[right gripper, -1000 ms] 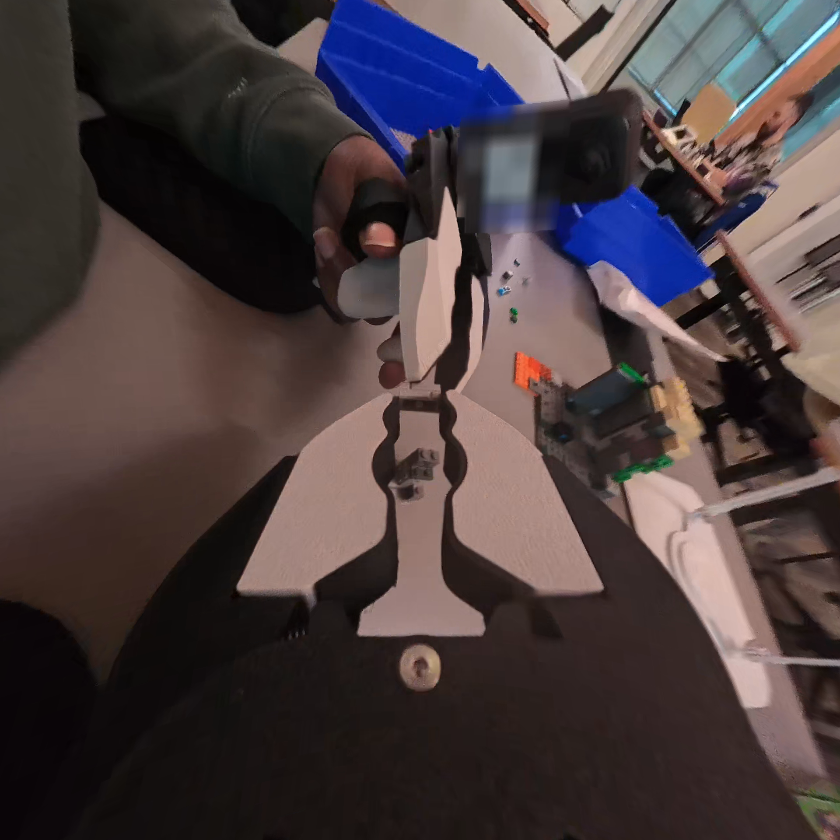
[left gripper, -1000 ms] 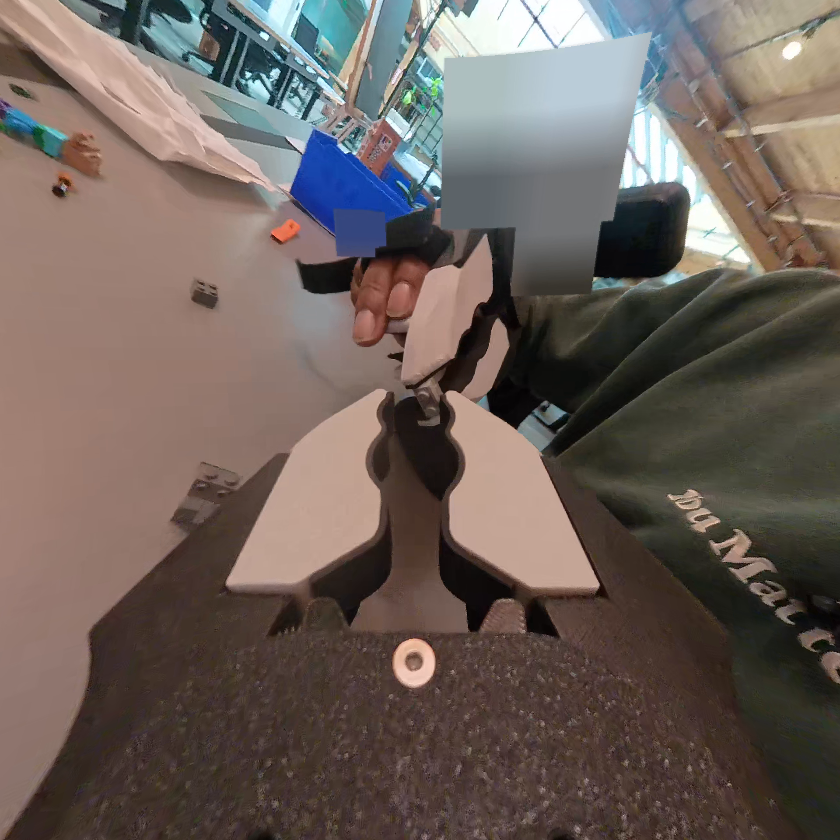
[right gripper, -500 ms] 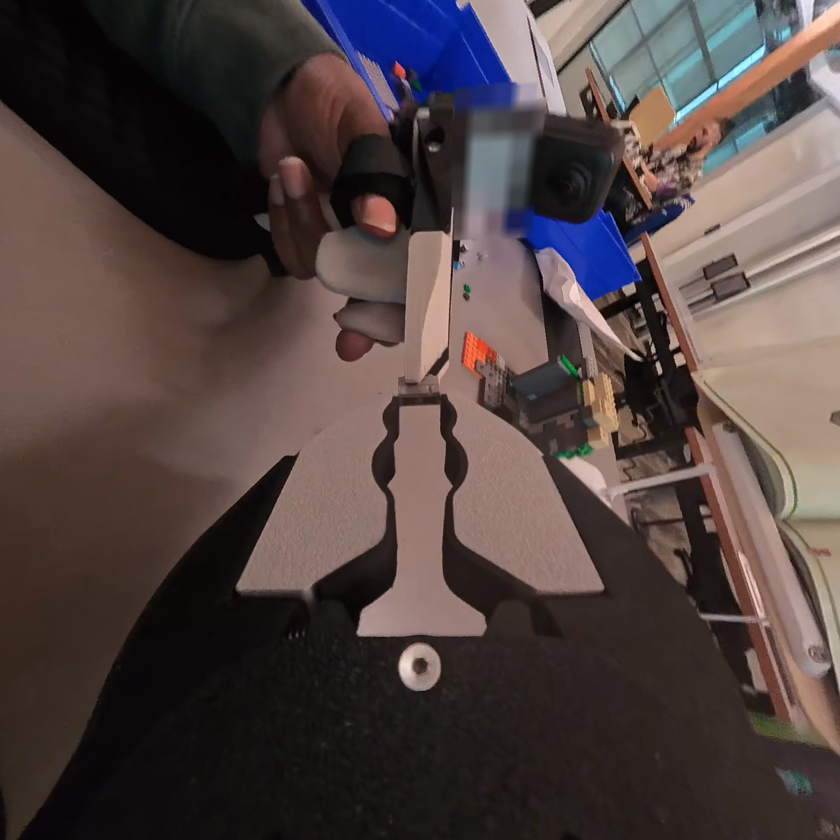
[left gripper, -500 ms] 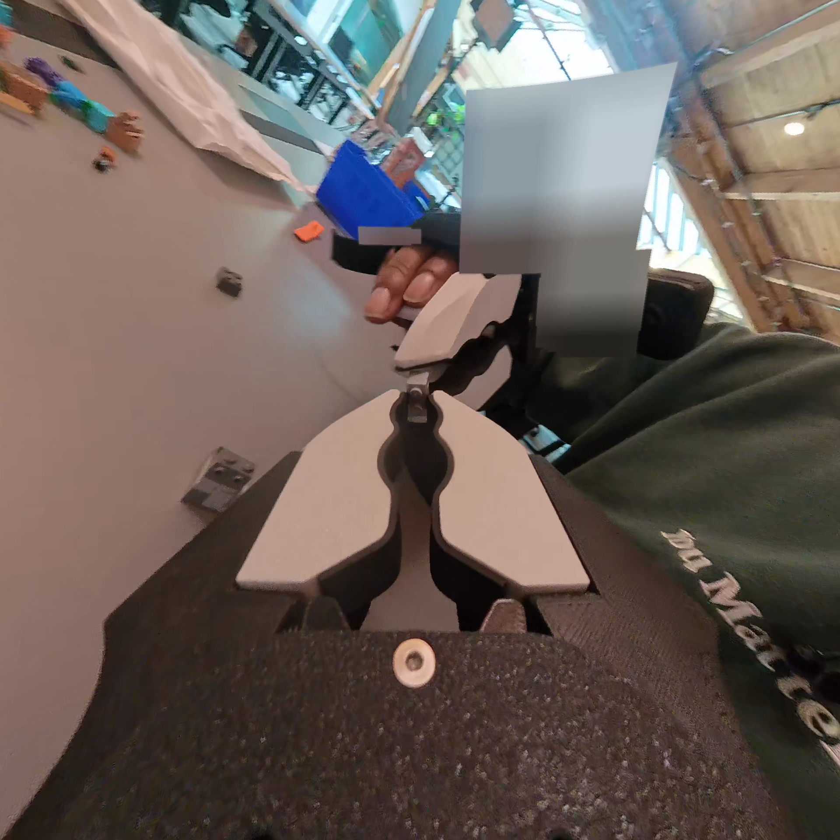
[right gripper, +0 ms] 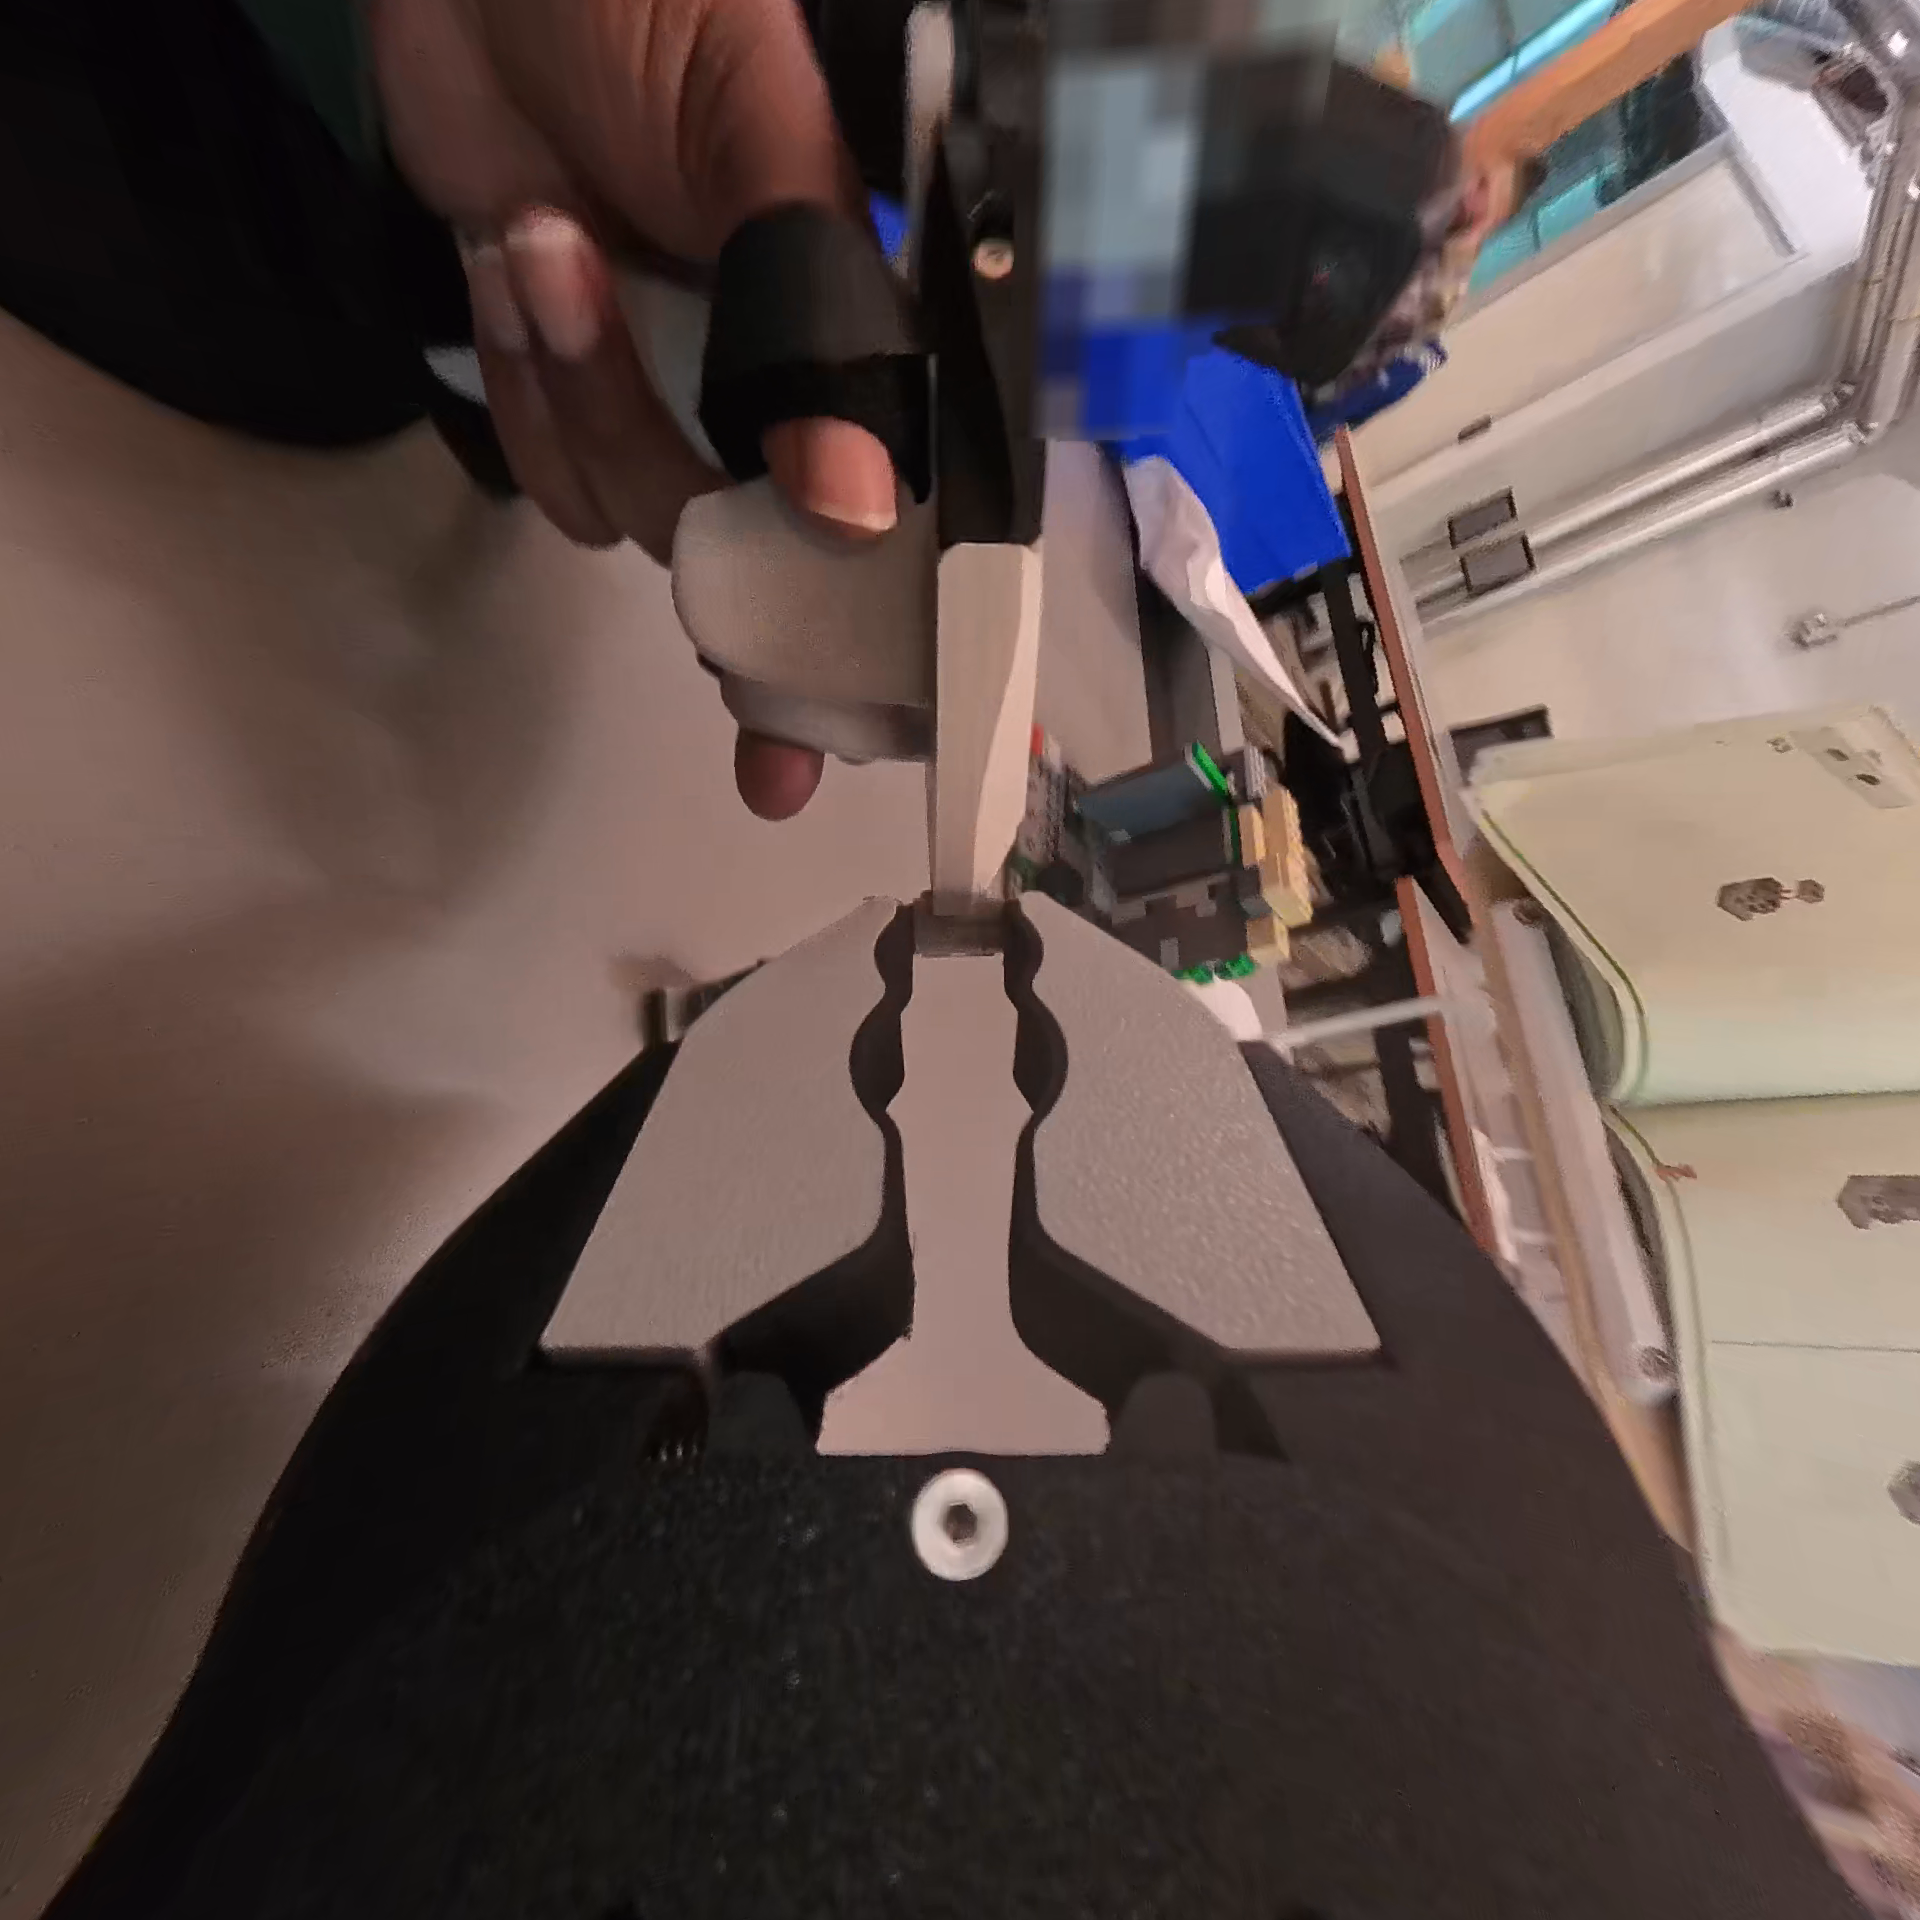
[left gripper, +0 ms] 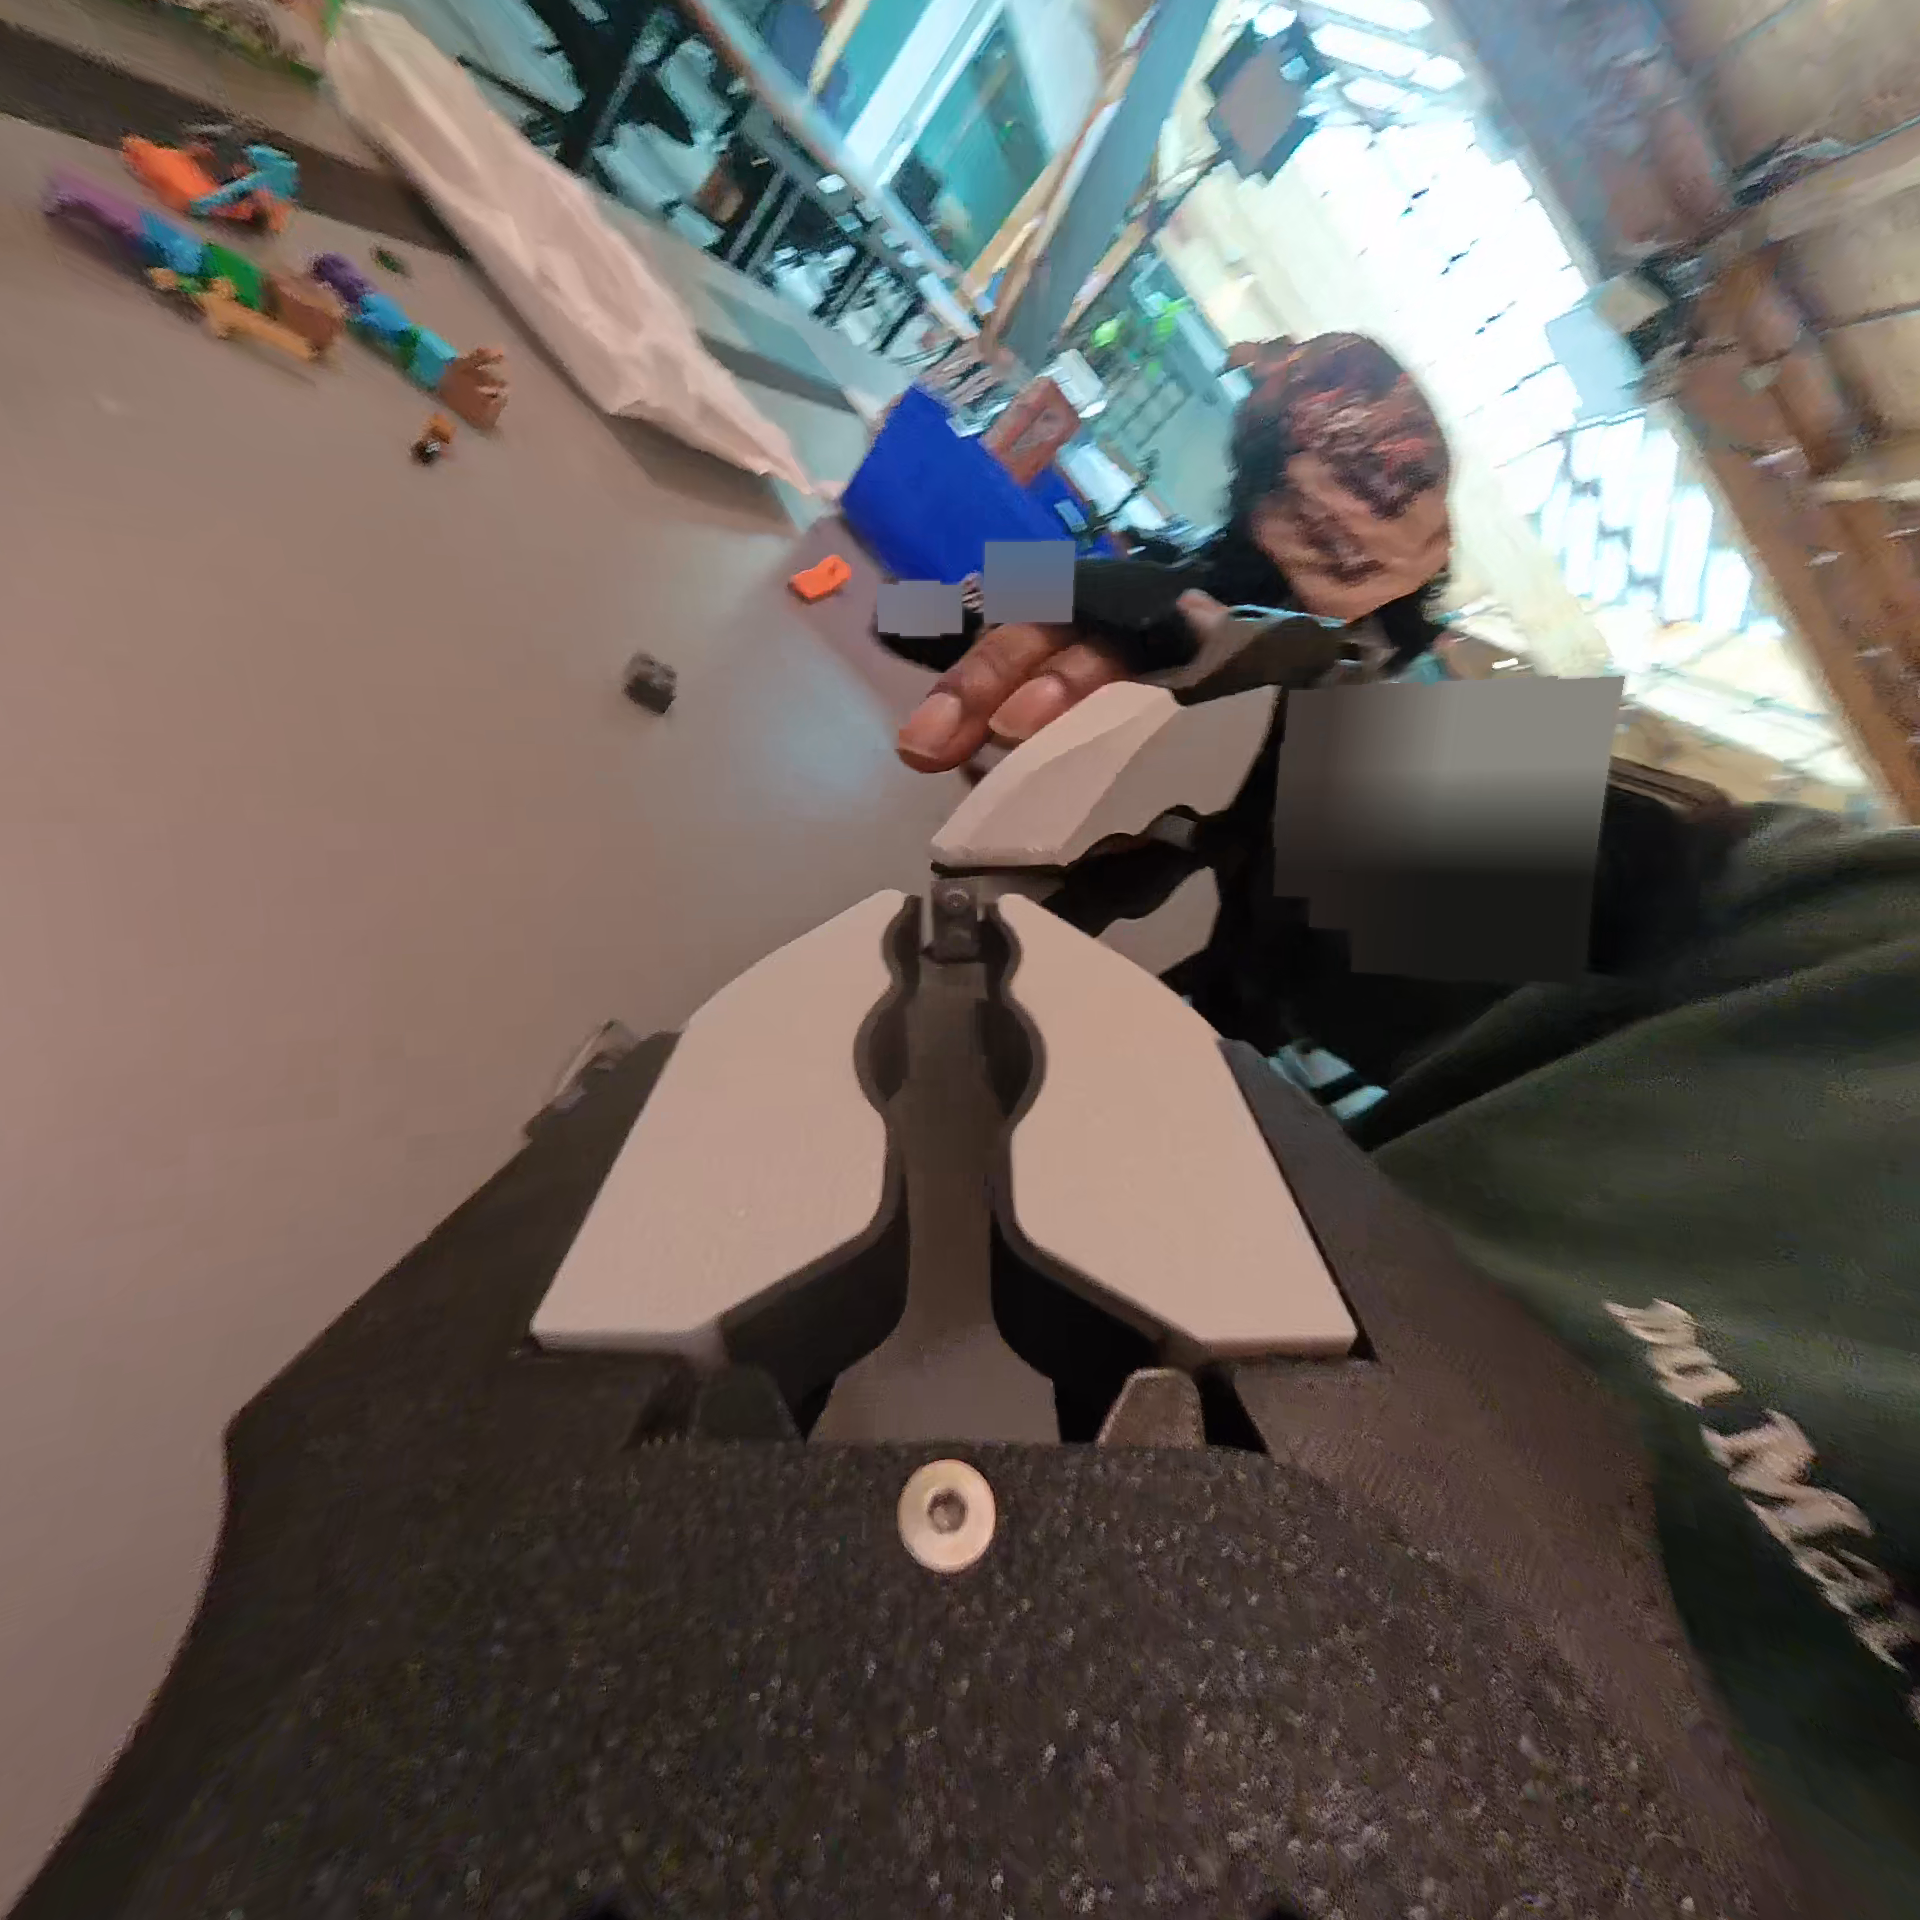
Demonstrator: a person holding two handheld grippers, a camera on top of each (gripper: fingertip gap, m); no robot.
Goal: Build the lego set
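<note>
Two handheld two-finger grippers with pale grey fingers, the left gripper (left gripper: pixel 954 914) and the right gripper (right gripper: pixel 958 923), each pinching one small dark grey lego piece (left gripper: pixel 952 928) at the tips. On the grey tabletop (left gripper: pixel 312 831): one loose dark grey brick (left gripper: pixel 650 683), one small orange piece (left gripper: pixel 820 577), one blue plastic bin (left gripper: pixel 935 499). One partly built multicoloured lego model (right gripper: pixel 1195 862); loose coloured bricks (left gripper: pixel 260 281) too blurred to count.

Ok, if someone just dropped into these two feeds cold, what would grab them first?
Dead centre in both views, the left gripper and right gripper meet tip to tip, pinching a small grey Lego piece between them in mid-air. Then colour: the bright loose bricks far left on the table, and the half-built model behind the right gripper.
</note>
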